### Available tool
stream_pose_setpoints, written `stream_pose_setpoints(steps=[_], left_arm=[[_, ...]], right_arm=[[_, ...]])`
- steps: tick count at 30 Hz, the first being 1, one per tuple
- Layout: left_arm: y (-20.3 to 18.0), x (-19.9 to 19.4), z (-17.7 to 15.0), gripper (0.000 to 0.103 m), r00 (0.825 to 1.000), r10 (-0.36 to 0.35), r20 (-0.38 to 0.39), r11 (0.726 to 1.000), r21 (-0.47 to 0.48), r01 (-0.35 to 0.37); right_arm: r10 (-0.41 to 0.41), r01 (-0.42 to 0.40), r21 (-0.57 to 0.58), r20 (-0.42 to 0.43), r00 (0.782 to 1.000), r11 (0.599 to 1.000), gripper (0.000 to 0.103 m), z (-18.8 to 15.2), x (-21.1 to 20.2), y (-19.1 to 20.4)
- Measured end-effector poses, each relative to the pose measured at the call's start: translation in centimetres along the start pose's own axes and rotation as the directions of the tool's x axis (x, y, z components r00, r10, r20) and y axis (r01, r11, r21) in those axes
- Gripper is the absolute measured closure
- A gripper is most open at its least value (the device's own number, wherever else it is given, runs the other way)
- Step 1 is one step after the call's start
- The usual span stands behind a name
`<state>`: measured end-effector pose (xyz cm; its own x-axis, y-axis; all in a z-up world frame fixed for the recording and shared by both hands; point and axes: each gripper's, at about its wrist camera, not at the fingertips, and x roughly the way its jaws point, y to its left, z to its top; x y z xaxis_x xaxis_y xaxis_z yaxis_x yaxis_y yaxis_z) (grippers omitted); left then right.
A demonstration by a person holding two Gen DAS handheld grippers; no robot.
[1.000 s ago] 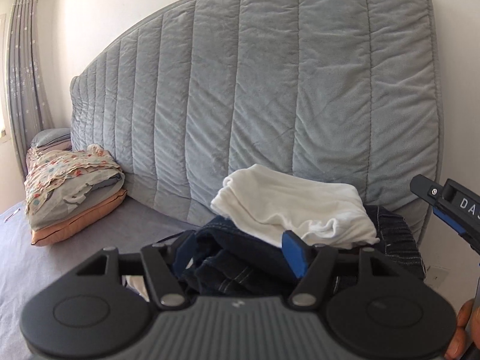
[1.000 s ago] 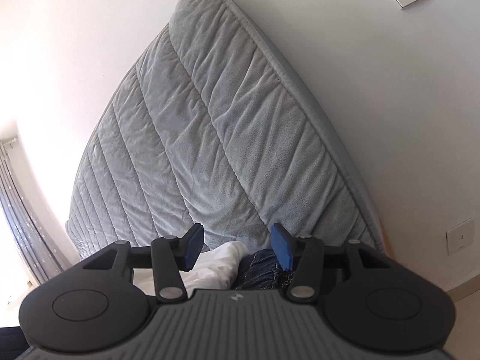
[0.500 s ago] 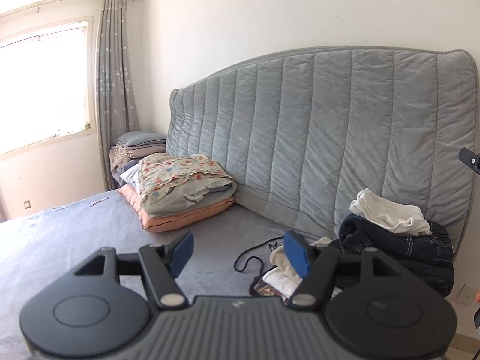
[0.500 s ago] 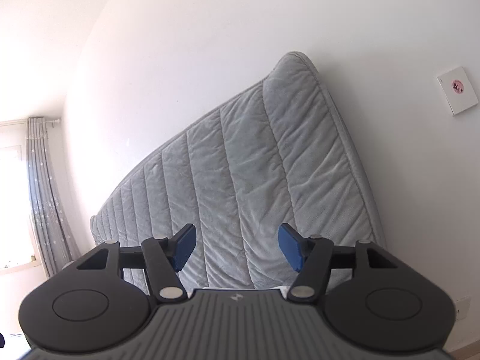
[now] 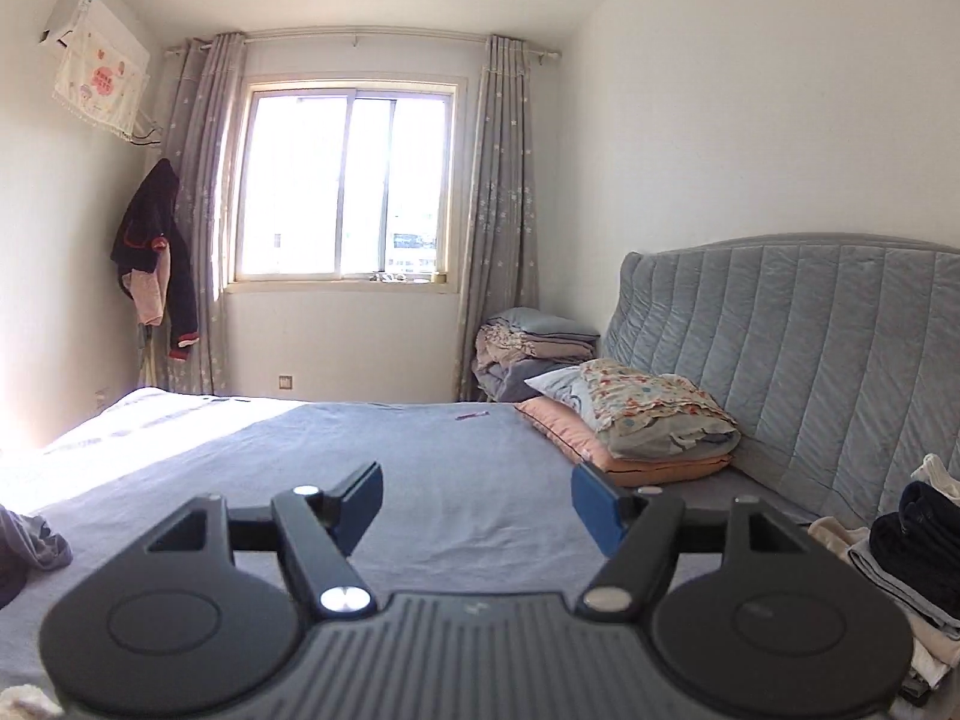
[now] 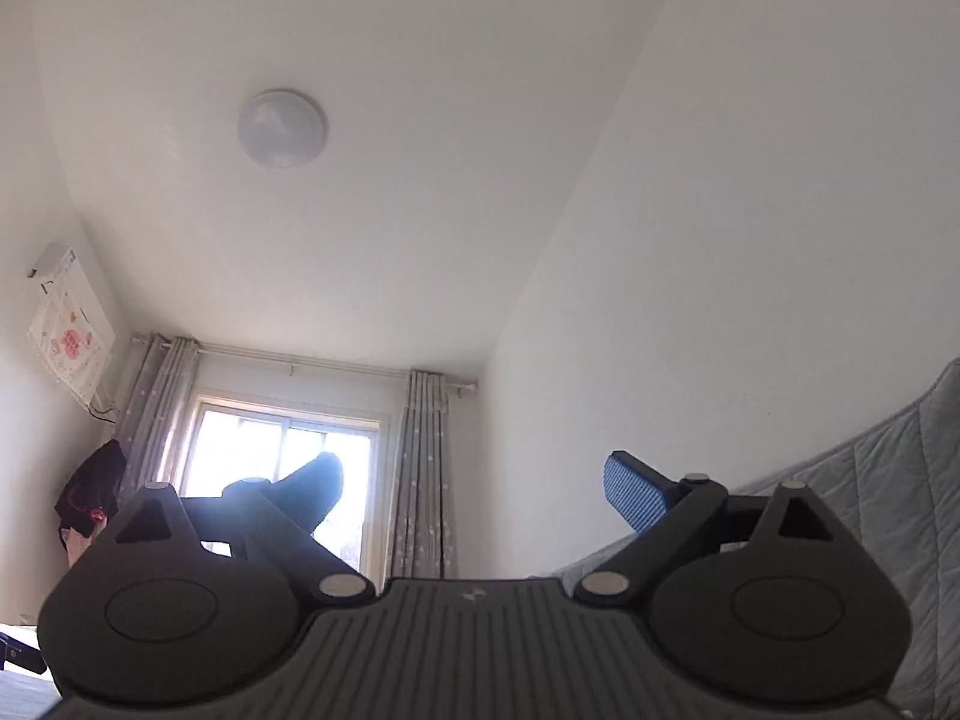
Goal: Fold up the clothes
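Both empty and spread, left tool [image 5: 477, 501] level over the bare bed [image 5: 252, 456], right tool [image 6: 474, 495] freshly widened, tipped ceilingward (folded clothes [image 5: 918, 540] stacked by the headboard [image 5: 840, 348]), presumably between garments.

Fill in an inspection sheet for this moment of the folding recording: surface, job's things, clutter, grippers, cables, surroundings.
Surface: grey-blue bed sheet, mostly bare, sunlit at its left.
Job's things: stack of folded dark denim and pale clothes at the bed's right edge; crumpled grey garment at the left edge.
Clutter: floral and orange pillow pile by the quilted grey headboard; folded bedding in the corner; small purple item, too small to identify.
Grippers: left gripper open, nothing between the jaws; right gripper wide open, jaws just opened further, empty, aimed at the ceiling.
Cables: nothing seen.
Surroundings: window with grey curtains; hanging dark jacket; covered wall air conditioner; round ceiling lamp.
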<state>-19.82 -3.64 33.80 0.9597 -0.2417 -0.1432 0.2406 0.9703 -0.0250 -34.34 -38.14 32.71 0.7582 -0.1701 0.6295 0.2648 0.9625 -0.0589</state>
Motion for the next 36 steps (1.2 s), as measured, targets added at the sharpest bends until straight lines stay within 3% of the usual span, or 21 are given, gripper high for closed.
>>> stream_pose_setpoints(steps=[4,9,11,14,16,17,18,19,20,21,22,23,24,25,26,28,30,32,35,36], left_arm=[[3.7,-2.8,0.8,0.024,0.996,0.061,0.065,0.998,0.000,-0.061],[5.6,-3.0,-0.1,0.009,0.995,0.073,0.074,0.997,-0.034,-0.071],[5.9,-2.0,-1.4,0.000,0.996,0.065,0.061,0.997,-0.042,-0.063],[6.7,-0.3,-4.2,0.000,0.998,0.062,0.000,0.996,-0.067,-0.062],[7.0,1.6,-6.6,0.000,0.996,0.063,-0.059,0.995,-0.076,-0.068],[7.1,3.0,-8.1,0.000,0.992,0.075,-0.103,0.994,-0.072,-0.082],[7.2,4.3,-9.5,0.000,0.985,0.084,-0.148,0.993,-0.067,-0.095],[7.4,5.7,-11.0,0.000,0.975,0.088,-0.202,0.993,-0.062,-0.103],[7.7,7.1,-12.5,0.000,0.962,0.091,-0.256,0.992,-0.058,-0.110],[8.0,8.4,-13.9,0.000,0.949,0.100,-0.298,0.991,-0.052,-0.121],[8.3,9.7,-15.4,0.000,0.935,0.108,-0.339,0.990,-0.046,-0.131],[8.6,11.0,-16.8,0.000,0.918,0.118,-0.378,0.989,-0.036,-0.142],[8.9,12.2,-18.1,0.000,0.901,0.133,-0.412,0.988,-0.017,-0.154],[9.2,13.3,-19.4,0.000,0.884,0.148,-0.444,0.986,0.000,-0.165],[9.6,14.5,-20.6,0.000,0.866,0.160,-0.473,0.984,0.010,-0.176],[10.2,16.6,-22.8,0.000,0.836,0.175,-0.521,0.981,0.019,-0.194],[10.9,18.3,-24.8,0.000,0.806,0.184,-0.562,0.978,0.026,-0.205],[11.4,19.2,-26.6,0.000,0.789,0.186,-0.586,0.976,0.020,-0.215],[12.0,20.3,-28.0,0.000,0.758,0.166,-0.631,0.970,-0.033,-0.240],[12.0,20.5,-28.2,0.000,0.760,0.160,-0.630,0.969,-0.047,-0.243]], right_arm=[[0.182,-0.169,-0.117,0.111,0.977,0.979,0.000,0.9,-2.3,5.5],[0.315,-0.286,-0.195,0.141,0.939,0.938,0.000,-0.4,-3.1,10.1],[0.338,-0.318,-0.174,0.098,0.936,0.932,0.000,-1.7,-2.5,11.4],[0.388,-0.389,-0.147,-0.033,0.921,0.910,0.000,-5.6,-1.2,13.1],[0.411,-0.433,-0.119,-0.169,0.896,0.894,0.000,-9.7,-0.6,14.4],[0.417,-0.452,-0.086,-0.263,0.870,0.888,0.000,-12.4,-0.2,15.1],[0.420,-0.469,-0.030,-0.398,0.815,0.883,0.000,-15.4,0.5,15.9],[0.414,-0.470,0.052,-0.565,0.713,0.881,0.000,-18.5,1.7,16.8],[0.404,-0.451,0.138,-0.714,0.572,0.882,0.000,-21.6,2.9,17.7],[0.399,-0.396,0.238,-0.827,0.396,0.887,0.000,-24.7,3.9,19.3],[0.414,-0.308,0.336,-0.880,0.235,0.890,0.001,-27.6,4.4,20.3],[0.447,-0.201,0.419,-0.886,0.122,0.886,0.004,-29.8,4.7,20.9],[0.487,-0.082,0.484,-0.873,0.024,0.871,0.005,-31.9,4.8,21.3],[0.516,0.029,0.515,-0.856,-0.029,0.857,0.005,-33.5,4.6,21.9],[0.525,0.113,0.517,-0.849,-0.056,0.849,0.005,-34.4,4.2,22.0],[0.482,0.171,0.465,-0.873,-0.077,0.869,0.004,-35.1,2.8,22.5],[0.427,0.136,0.416,-0.902,-0.067,0.899,0.003,-35.1,2.5,23.3],[0.388,0.098,0.382,-0.920,-0.054,0.919,0.001,-35.3,2.5,24.2],[0.351,0.070,0.348,-0.935,-0.053,0.935,0.000,-36.6,2.6,25.3],[0.333,0.059,0.330,-0.942,-0.047,0.942,0.000,-36.9,2.2,25.2]])
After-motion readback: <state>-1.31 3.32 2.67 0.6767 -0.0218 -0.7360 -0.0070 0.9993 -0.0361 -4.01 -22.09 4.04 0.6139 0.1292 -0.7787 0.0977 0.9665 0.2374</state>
